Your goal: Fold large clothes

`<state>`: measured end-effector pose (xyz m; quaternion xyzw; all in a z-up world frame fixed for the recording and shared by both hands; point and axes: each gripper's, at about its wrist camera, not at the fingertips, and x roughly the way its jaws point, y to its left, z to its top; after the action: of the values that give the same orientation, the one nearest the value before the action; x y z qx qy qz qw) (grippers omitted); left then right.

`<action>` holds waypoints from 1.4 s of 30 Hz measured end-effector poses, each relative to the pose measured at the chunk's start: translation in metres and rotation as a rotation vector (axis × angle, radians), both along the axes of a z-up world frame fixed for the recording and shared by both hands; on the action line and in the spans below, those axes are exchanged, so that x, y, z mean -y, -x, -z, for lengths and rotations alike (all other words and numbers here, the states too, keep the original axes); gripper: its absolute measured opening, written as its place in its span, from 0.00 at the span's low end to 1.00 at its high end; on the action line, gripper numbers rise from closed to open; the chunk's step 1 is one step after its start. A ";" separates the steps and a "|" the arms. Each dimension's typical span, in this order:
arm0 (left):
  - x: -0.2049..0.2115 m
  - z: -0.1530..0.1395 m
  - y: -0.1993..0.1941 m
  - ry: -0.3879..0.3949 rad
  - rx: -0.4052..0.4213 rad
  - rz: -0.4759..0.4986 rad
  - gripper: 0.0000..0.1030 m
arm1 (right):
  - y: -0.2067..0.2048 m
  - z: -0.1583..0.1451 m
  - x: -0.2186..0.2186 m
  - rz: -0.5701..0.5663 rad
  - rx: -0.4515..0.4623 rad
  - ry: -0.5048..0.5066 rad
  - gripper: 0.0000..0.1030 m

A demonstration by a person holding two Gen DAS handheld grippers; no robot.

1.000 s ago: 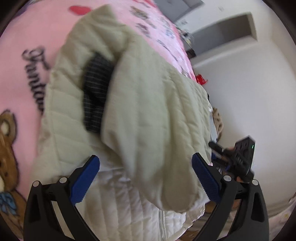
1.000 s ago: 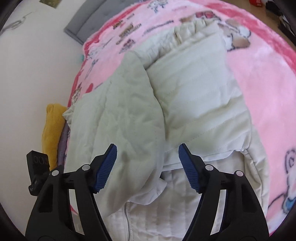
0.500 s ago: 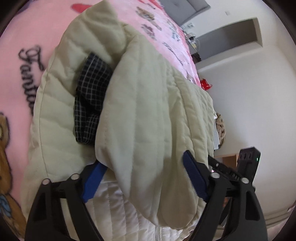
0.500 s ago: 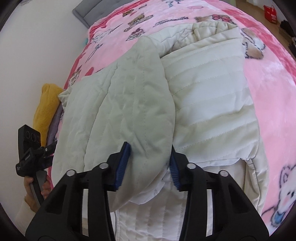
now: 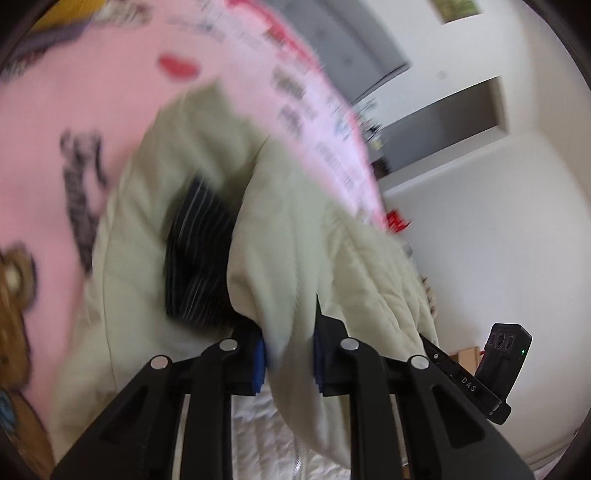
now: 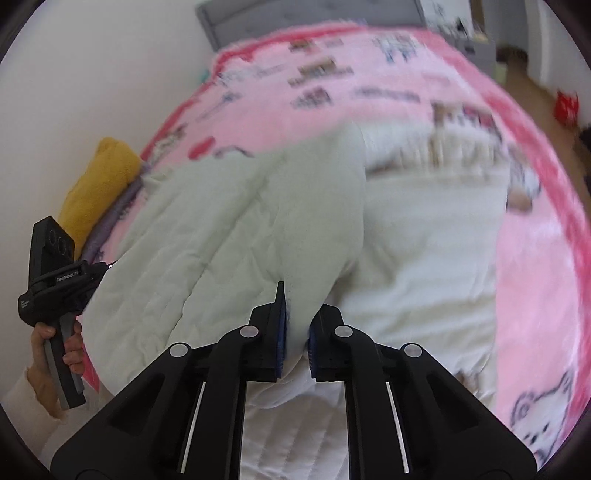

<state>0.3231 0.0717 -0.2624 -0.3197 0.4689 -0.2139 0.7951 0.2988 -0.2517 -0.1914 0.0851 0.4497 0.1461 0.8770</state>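
Note:
A cream quilted jacket (image 5: pixel 314 266) lies on a pink printed blanket (image 5: pixel 92 92) on a bed. Its dark checked lining (image 5: pixel 195 258) shows in a fold. My left gripper (image 5: pixel 288 363) is shut on the jacket's near folded edge and holds it raised. In the right wrist view the same jacket (image 6: pixel 240 236) spreads across the blanket (image 6: pixel 406 99). My right gripper (image 6: pixel 295 350) is shut on the near edge of a folded flap. The jacket's white inner side (image 6: pixel 295 435) lies below my fingers. The left gripper shows at the left of the right wrist view (image 6: pixel 51 277).
A yellow cushion (image 6: pixel 99 181) lies at the bed's left edge by the white wall. A grey headboard (image 6: pixel 306 14) stands at the far end. Wooden floor with a red item (image 6: pixel 567 107) lies to the right. The right gripper's body (image 5: pixel 498 369) shows beside my left gripper.
Both grippers have closed from wide open onto the jacket's near edge and lifted it. Both views have swung upward and are blurred by motion.

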 end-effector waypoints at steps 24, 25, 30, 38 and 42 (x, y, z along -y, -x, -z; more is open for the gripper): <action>-0.007 0.024 0.019 -0.040 -0.037 0.009 0.67 | 0.021 0.038 0.056 0.134 -0.119 -0.035 0.48; -0.011 0.018 0.021 -0.042 -0.025 0.002 0.67 | 0.026 0.030 0.057 0.132 -0.095 -0.049 0.48; -0.003 -0.029 0.039 -0.156 0.045 0.061 0.71 | 0.046 -0.009 0.027 -0.042 0.009 -0.085 0.48; 0.091 -0.021 0.058 -0.368 0.097 0.276 0.71 | 0.065 0.005 -0.041 -0.247 0.026 0.122 0.37; 0.091 0.000 0.076 -0.413 0.075 0.240 0.71 | 0.075 0.031 -0.049 -0.251 -0.049 0.191 0.37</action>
<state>0.2475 -0.0191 -0.2622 -0.0843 0.5074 -0.2180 0.8294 0.2238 -0.2026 -0.2221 -0.0521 0.4897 0.2089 0.8449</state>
